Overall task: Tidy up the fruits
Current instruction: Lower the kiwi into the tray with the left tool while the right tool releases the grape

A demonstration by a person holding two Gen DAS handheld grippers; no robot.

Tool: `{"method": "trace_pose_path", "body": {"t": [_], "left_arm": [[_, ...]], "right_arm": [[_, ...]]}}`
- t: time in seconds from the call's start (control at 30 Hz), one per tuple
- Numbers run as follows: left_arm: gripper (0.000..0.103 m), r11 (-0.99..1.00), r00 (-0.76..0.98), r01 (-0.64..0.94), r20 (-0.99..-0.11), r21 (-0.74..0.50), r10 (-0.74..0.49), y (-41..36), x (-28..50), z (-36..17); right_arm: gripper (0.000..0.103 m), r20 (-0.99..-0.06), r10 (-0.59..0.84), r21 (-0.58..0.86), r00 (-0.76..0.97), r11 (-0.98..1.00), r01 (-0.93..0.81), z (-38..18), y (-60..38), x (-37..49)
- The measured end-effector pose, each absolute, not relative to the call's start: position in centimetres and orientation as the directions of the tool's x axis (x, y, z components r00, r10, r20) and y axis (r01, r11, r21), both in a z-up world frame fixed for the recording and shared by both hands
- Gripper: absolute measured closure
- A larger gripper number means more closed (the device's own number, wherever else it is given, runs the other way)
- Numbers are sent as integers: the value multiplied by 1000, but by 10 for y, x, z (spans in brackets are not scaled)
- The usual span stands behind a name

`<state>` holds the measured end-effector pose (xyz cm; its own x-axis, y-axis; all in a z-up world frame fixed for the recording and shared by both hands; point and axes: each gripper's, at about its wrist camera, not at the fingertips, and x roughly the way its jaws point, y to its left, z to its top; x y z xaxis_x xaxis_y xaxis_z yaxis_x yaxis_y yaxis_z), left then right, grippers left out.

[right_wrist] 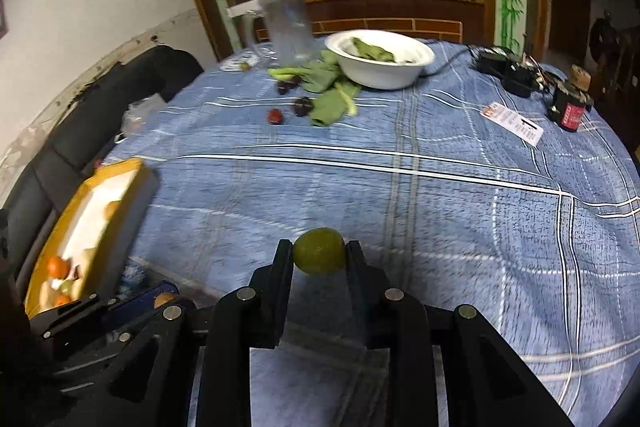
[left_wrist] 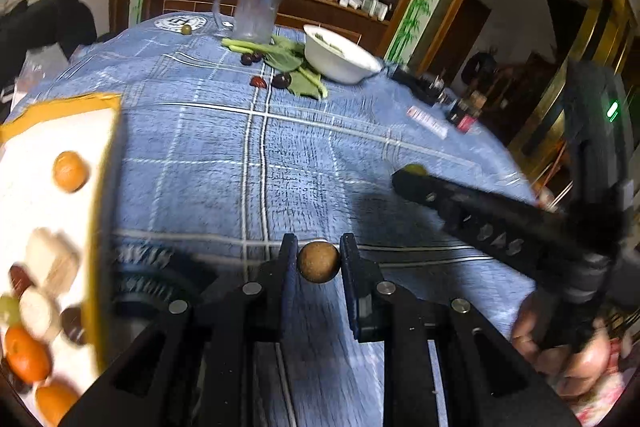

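Note:
My left gripper (left_wrist: 319, 262) is shut on a round brown fruit (left_wrist: 319, 263), held over the blue checked tablecloth (left_wrist: 224, 155). My right gripper (right_wrist: 319, 255) is shut on a green fruit (right_wrist: 319, 251); this gripper also shows in the left wrist view (left_wrist: 412, 177), with the green fruit at its tip (left_wrist: 415, 169). A yellow box with a white inside (left_wrist: 102, 195) sits at the left, holding oranges (left_wrist: 70, 171), red dates and pale pieces. It also shows in the right wrist view (right_wrist: 132, 187). Dark fruits (left_wrist: 281, 80) and a red date (left_wrist: 258, 81) lie far across the table.
A white bowl (left_wrist: 340, 61) with greens, loose leaves (left_wrist: 292, 65) and a clear jug (left_wrist: 256, 9) stand at the far side. A small green fruit (left_wrist: 185, 29) lies at the far edge. Bottles and black gear (right_wrist: 572, 103) and a paper card (right_wrist: 512, 123) are at the right.

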<state>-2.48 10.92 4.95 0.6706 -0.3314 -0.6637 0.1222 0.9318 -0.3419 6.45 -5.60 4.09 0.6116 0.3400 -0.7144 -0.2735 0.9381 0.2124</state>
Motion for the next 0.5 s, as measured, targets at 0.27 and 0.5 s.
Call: {"method": "trace_pose_path", "body": {"t": [0.27,0.5], "left_arm": [[82,945,787,-68,-599,-319,-146,197,-93,99],[82,915,732,-340,-672,-216,113,269,-124,79]], "right_arm": [[74,-688,431,204,584,887,-414,72,2,24],[74,-696,523,190,493,796,-575,75,79,-13]]}}
